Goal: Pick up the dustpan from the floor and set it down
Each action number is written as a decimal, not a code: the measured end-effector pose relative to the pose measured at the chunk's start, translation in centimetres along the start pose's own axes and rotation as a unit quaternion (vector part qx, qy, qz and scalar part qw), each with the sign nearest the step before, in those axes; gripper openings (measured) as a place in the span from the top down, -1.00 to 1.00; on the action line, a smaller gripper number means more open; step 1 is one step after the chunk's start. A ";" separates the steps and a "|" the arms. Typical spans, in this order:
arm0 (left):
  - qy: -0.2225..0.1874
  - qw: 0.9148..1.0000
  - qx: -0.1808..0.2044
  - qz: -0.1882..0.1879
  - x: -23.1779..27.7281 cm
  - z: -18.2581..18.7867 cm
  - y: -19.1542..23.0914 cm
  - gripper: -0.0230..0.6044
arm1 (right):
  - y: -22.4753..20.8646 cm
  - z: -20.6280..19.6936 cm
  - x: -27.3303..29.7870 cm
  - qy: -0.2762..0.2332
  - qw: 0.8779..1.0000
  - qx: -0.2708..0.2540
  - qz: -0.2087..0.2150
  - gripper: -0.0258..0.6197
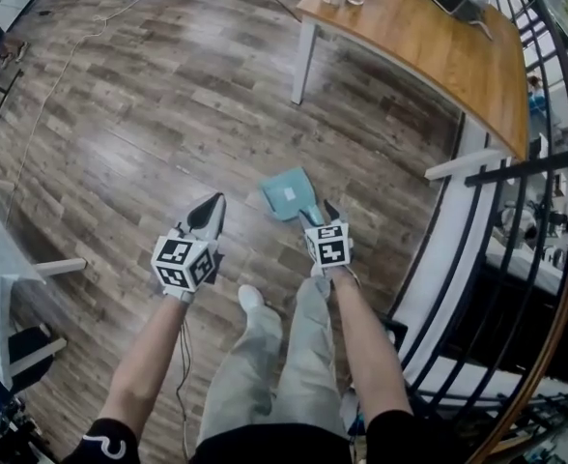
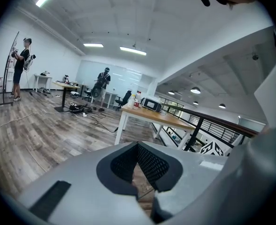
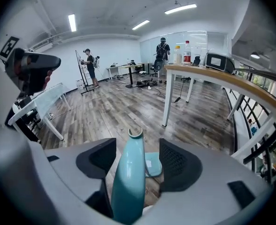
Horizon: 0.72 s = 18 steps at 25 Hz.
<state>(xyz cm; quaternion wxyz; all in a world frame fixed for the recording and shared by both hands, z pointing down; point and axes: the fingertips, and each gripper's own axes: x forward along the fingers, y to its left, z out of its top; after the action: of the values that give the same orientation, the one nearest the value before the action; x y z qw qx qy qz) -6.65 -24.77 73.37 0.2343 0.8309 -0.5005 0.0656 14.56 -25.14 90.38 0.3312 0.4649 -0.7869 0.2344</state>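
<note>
Left arm (image 1: 149,365) and right arm (image 1: 366,346) stretch down and forward; left claw (image 1: 210,204) jaws pressed together, right claw (image 1: 320,213) jaws wide apart.

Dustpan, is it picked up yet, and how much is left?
Done: the right gripper is lined up, the handle between its open fingers. In hand: nothing gripped yet; the teal dustpan lies on the wooden floor. Left, it seems: close, lift, set it down. The left gripper is shut and empty.
</note>
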 end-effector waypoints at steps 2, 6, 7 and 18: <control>0.001 1.000 -0.002 0.000 0.1 -0.5 0.2 0.94 | -0.1 -0.3 0.7 0.002 1.000 -0.001 -0.005 0.10; 0.004 1.000 -0.007 0.000 0.3 -1.7 0.3 0.94 | -0.1 -1.4 1.6 0.012 1.000 -0.001 -0.011 0.12; 0.004 1.000 -0.008 0.001 0.4 -1.9 0.3 0.94 | -0.2 -1.6 1.8 0.014 1.000 -0.002 -0.015 0.18; 0.006 1.000 -0.014 0.011 -0.3 -2.0 1.2 0.94 | -0.2 -2.5 2.2 0.027 0.998 -0.025 -0.045 0.65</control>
<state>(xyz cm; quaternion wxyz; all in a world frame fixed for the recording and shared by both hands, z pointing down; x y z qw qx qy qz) -7.62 -24.05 75.42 0.2483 0.8214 -0.5092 0.0657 14.71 -24.79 93.65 0.3742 0.4847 -0.7616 0.2120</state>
